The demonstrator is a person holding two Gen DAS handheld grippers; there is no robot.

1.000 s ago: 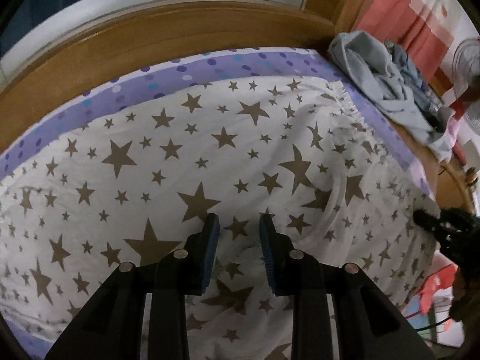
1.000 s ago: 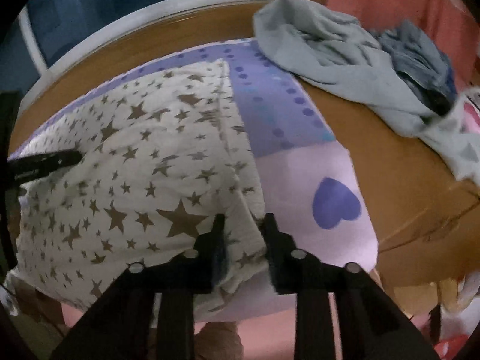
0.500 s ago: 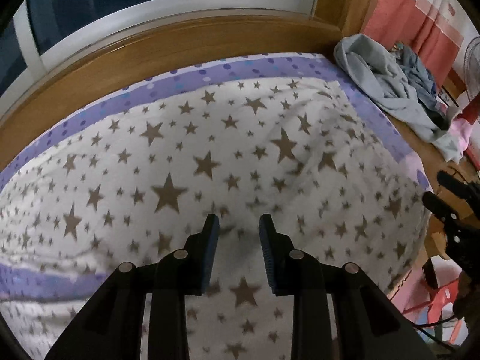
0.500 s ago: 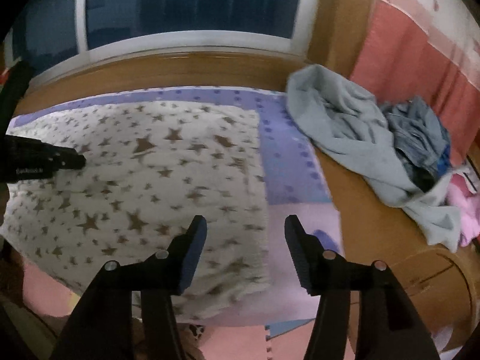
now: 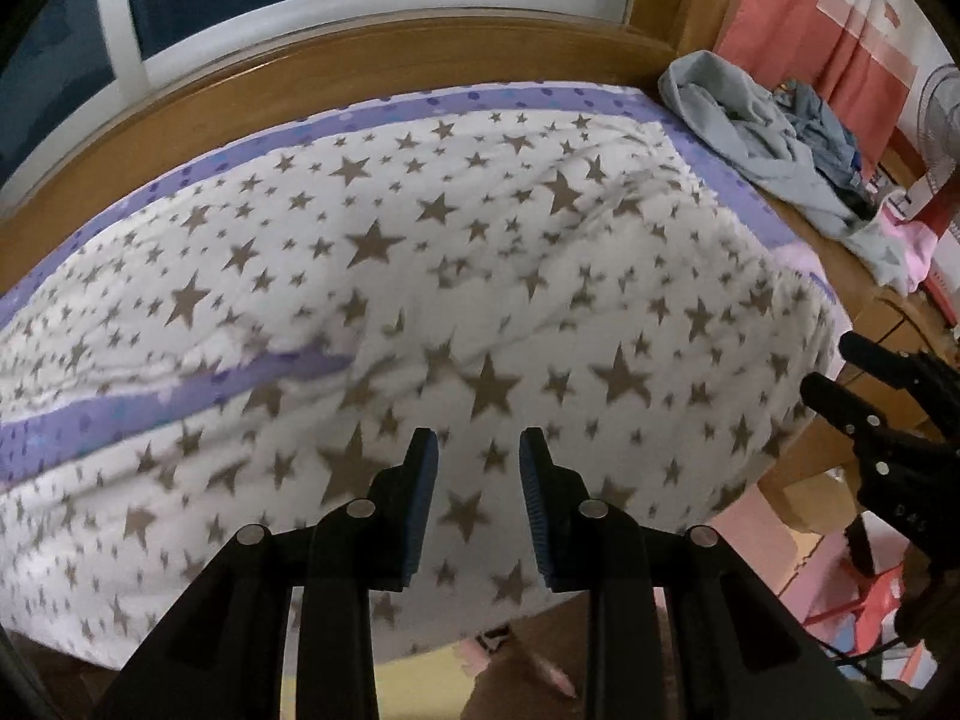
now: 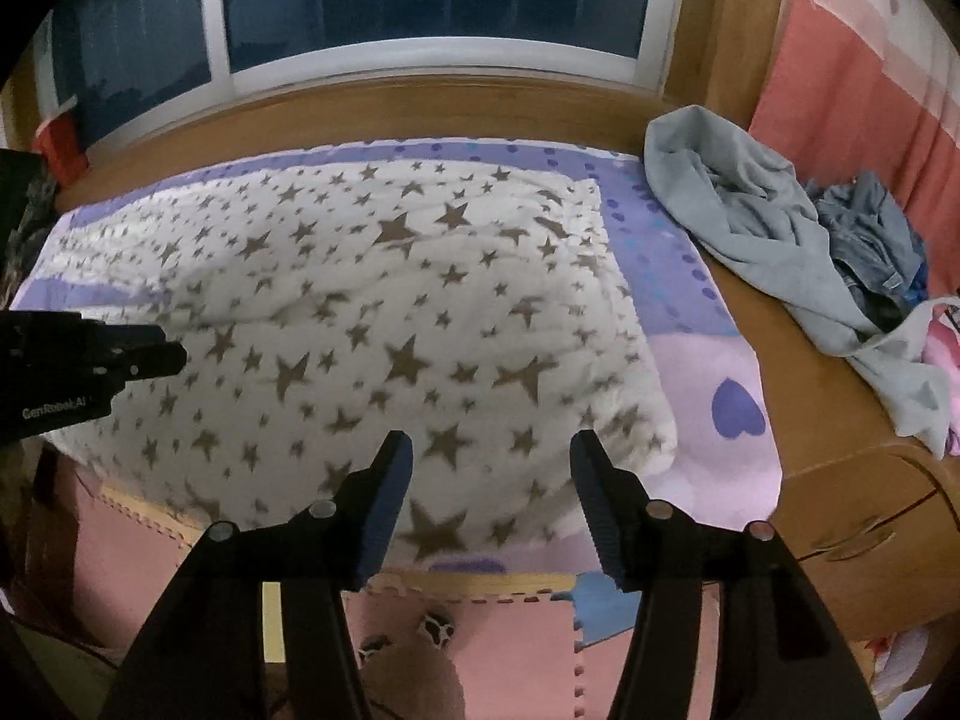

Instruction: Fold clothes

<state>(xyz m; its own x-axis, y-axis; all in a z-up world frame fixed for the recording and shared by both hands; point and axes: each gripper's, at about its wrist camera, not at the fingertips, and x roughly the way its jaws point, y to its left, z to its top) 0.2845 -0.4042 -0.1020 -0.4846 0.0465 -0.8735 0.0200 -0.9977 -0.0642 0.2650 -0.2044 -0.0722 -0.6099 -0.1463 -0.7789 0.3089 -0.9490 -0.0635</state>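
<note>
- The star-print cloth [image 6: 384, 324] is lying spread over the purple-edged bed [image 6: 672, 276].
- A grey garment pile [image 6: 756, 228] is sitting right of it.
- Right claw [image 6: 491, 456] is hanging released, empty, above the cloth's near edge.
- Left claw [image 5: 478, 456] is hovering narrowly parted, gripping nothing.

A home bedroom: wooden bed [image 6: 840, 468], window [image 6: 420, 6], strewn clothes [image 6: 780, 240]

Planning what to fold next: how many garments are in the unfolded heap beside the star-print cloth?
3 that I can make out: a grey top nearest the star-print cloth, a blue denim piece behind it, something pink at the edge. More may be buried.
</note>
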